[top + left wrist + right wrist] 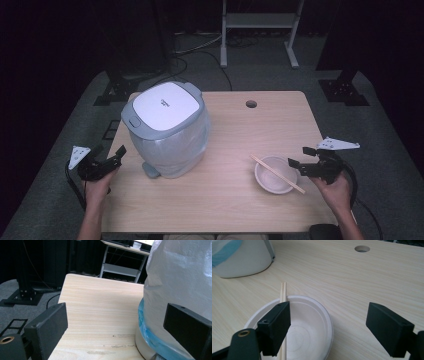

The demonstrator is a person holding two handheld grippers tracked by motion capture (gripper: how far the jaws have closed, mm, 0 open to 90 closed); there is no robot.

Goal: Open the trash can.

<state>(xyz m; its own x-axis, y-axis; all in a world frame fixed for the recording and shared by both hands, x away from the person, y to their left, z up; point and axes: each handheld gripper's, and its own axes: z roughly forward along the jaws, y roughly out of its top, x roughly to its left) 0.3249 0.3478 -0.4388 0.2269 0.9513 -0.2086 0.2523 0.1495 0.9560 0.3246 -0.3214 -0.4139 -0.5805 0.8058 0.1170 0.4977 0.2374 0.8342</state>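
Left gripper [116, 156]: your jaws are wide, nothing between them. It sits at the table's left edge, just beside the bin, not touching it.
Right gripper [299, 159]: your jaws are wide and empty. It hangs just right of the bowl, above the table's right side.
Bin [167, 127]: white, lid down, lined with a bag that wraps its body. Stands upright on the left half of the table [230, 200]. In the left gripper view its bagged side [180, 277] rises past your right jaw.
Pedal [150, 170]: grey, sticks out at the bin's base toward you.
Bowl [274, 175]: white, upright, on the right half of the table, well apart from the bin.
Chopsticks [277, 173]: a pair lying side by side across the bowl's rim, tips overhanging both sides. In the right gripper view they [283, 291] run behind your left jaw.
Hole [251, 104]: round, near the far edge.
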